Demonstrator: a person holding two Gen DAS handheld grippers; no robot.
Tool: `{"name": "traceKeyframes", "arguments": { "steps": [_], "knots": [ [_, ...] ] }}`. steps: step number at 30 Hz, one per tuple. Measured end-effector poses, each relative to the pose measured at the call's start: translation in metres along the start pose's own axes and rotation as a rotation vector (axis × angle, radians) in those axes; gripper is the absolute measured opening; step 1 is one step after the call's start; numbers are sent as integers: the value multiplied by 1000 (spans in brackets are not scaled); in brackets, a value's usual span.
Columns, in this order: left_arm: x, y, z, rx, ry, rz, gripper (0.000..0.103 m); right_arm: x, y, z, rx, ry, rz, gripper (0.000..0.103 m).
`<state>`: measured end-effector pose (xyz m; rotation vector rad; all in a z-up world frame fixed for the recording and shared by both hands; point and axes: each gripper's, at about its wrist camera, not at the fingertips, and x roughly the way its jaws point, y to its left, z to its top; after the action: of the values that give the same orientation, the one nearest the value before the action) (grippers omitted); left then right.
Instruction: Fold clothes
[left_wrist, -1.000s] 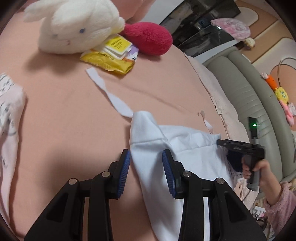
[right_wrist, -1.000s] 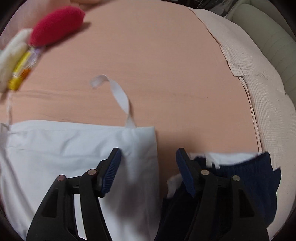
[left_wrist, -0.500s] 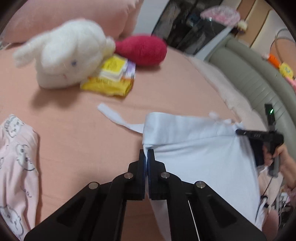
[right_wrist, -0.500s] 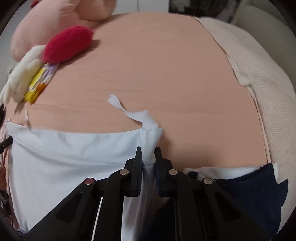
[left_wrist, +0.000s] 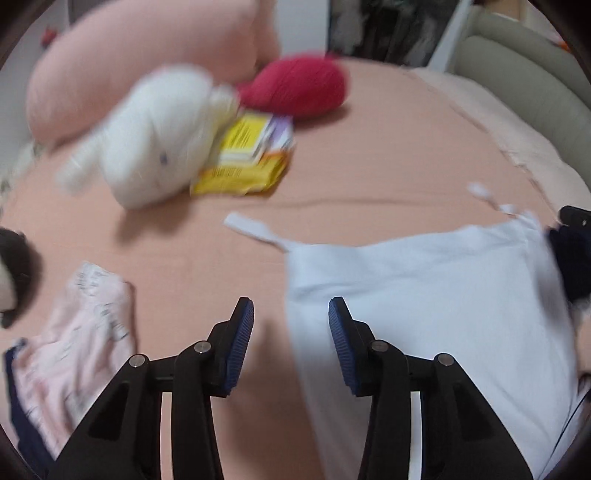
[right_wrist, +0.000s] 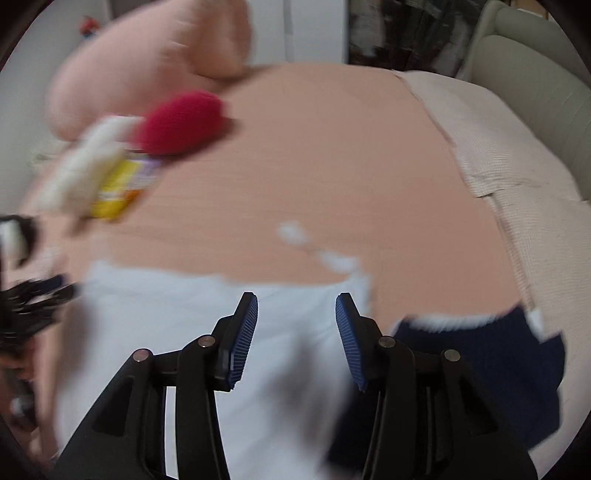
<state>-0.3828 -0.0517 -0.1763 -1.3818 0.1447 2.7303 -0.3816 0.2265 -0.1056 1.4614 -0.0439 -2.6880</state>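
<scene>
Left wrist view: left claw (left_wrist: 291, 325) gaping wide, gripping nothing, poised over the left edge of the white garment (left_wrist: 424, 295).
Right wrist view: right claw (right_wrist: 296, 321) likewise spread and empty, hovering above the garment's top right corner, blur everywhere.
White garment: spread flat on the bed (left_wrist: 369, 147), top hem running straight across, a tie strap (left_wrist: 255, 229) trailing off its left corner; one claw near each upper corner suits a two-handed fold.
Stage: cannot be settled; flat cloth fits either a fold just laid down or cloth smoothed ready for one.
Navy garment (right_wrist: 491, 354): just right of the white one, a separate piece.
Pink printed garment (left_wrist: 77, 332): off to the left, crumpled.
Further back: yellow packets (left_wrist: 247, 162), white plush rabbit (left_wrist: 155, 147), red cushion (left_wrist: 299, 88), well clear of the cloth.
Far end: pink pillow (left_wrist: 140, 55).
</scene>
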Motion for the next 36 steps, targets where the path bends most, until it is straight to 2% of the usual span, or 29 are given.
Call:
{"name": "traceKeyframes", "arguments": {
  "steps": [2, 9, 14, 18, 22, 25, 28, 32, 33, 36],
  "knots": [
    [-35, -21, -12, 46, -32, 32, 46, -30, 19, -30, -25, -2, 67, 50],
    [-129, -52, -61, 64, -4, 20, 46, -93, 78, -144, -70, 95, 226, 52],
    [-173, -58, -98, 17, -2, 3, 46, -115, 112, -196, -94, 163, 250, 52],
    [-194, -54, -117, -14, -15, -5, 46, -122, 136, -220, -99, 205, 301, 52],
    [-196, -46, -133, -53, -18, -31, 46, -116, 160, -233, -153, 205, 287, 52],
    [-171, -36, -158, -103, 2, -125, 46, -96, 172, -237, -165, 203, 279, 51],
    [-136, -23, -184, -178, 62, -227, 45, -74, 183, -236, -197, 179, 218, 51],
    [-113, -18, -191, -171, 80, -326, 43, -47, 180, -237, -229, 191, 108, 50],
    [-110, -17, -191, -172, 80, -337, 43, -41, 177, -240, -235, 206, 71, 50],
    [-108, -13, -188, -202, 78, -331, 44, -45, 169, -244, -240, 208, 73, 49]
  ]
}}
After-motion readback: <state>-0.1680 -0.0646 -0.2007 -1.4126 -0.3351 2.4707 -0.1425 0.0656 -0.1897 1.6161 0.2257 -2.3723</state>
